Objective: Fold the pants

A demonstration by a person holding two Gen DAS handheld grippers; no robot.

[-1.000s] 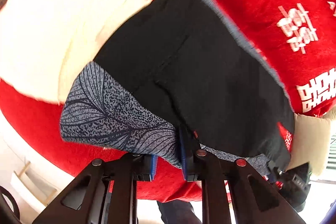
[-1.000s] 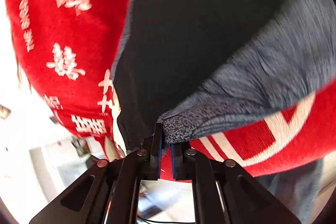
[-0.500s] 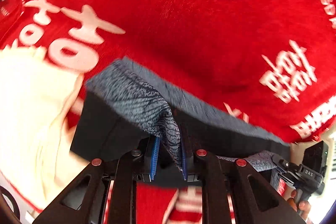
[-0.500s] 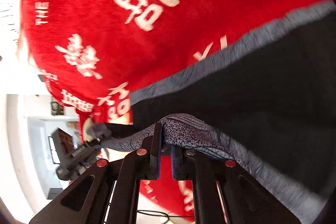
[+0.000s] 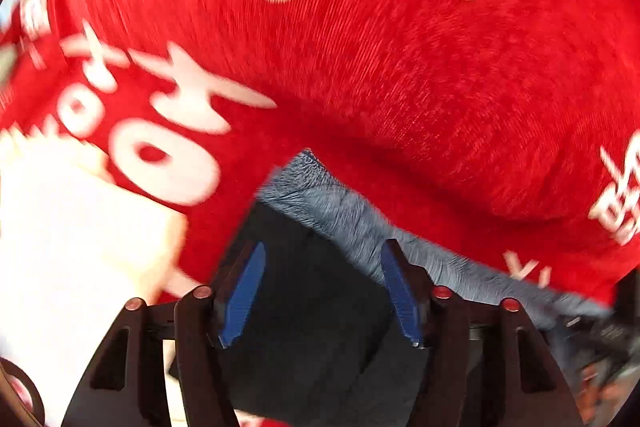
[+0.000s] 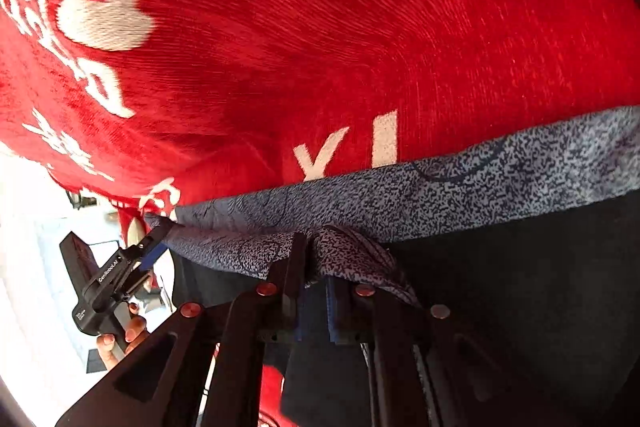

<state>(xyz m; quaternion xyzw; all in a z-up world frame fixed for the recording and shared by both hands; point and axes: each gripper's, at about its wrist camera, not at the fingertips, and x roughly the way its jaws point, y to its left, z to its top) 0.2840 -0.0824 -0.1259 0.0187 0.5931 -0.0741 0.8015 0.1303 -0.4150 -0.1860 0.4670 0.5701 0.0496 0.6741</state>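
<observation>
The black pants (image 5: 320, 327) with a blue-grey speckled hem band (image 5: 348, 219) lie folded on a red blanket (image 5: 400, 67). My left gripper (image 5: 322, 291) is open just above the pants' corner, with nothing between its blue pads (image 5: 244, 291). It also shows in the right wrist view (image 6: 156, 243) at the band's far end. My right gripper (image 6: 316, 263) is shut on the speckled band (image 6: 480, 183) of the pants (image 6: 520, 287), with cloth bunched over its fingers.
The red blanket (image 6: 320, 27) carries large white lettering (image 5: 176, 155). A cream-white cloth (image 5: 72, 227) lies at the left. A bright room shows past the blanket edge (image 6: 40, 247).
Both grippers carried the speckled hem forward over the pants and lowered it. My left gripper has opened and let go of the band. My right gripper stays shut on it.
</observation>
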